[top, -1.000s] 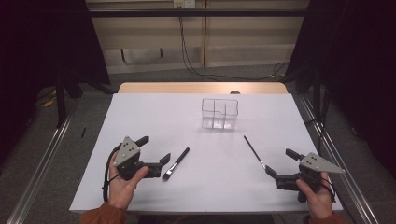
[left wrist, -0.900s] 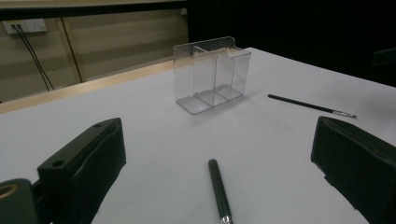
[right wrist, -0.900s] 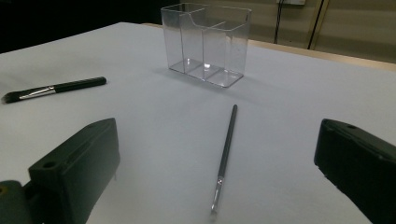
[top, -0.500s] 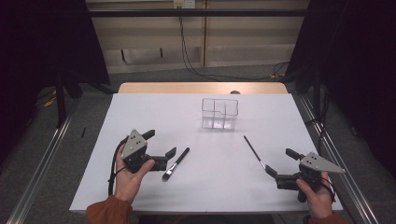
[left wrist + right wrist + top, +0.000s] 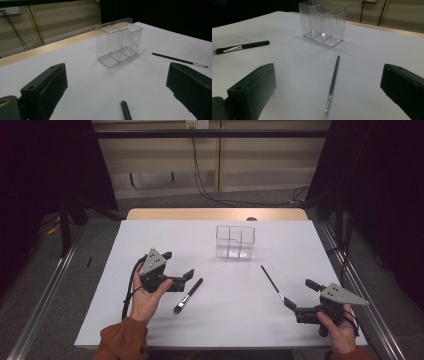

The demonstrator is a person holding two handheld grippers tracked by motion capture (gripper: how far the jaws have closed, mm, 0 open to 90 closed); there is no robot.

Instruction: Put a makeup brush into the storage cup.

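A clear divided organizer stands upright at the table's far middle. A thick black brush lies left of centre, and a thin black brush lies to the right. My left gripper is open, just left of the thick brush's handle end, holding nothing. My right gripper is open near the front right, with the thin brush's bristle end lying on the table between and ahead of its jaws. The organizer is empty in both gripper views.
The white table top ends in a wooden strip at the far edge. Metal rails run along the floor on both sides. Cables hang by the back wall. Black curtains flank the table.
My left gripper has moved forward and right, closer to the thick brush's handle. The right gripper and both brushes have stayed where they were.
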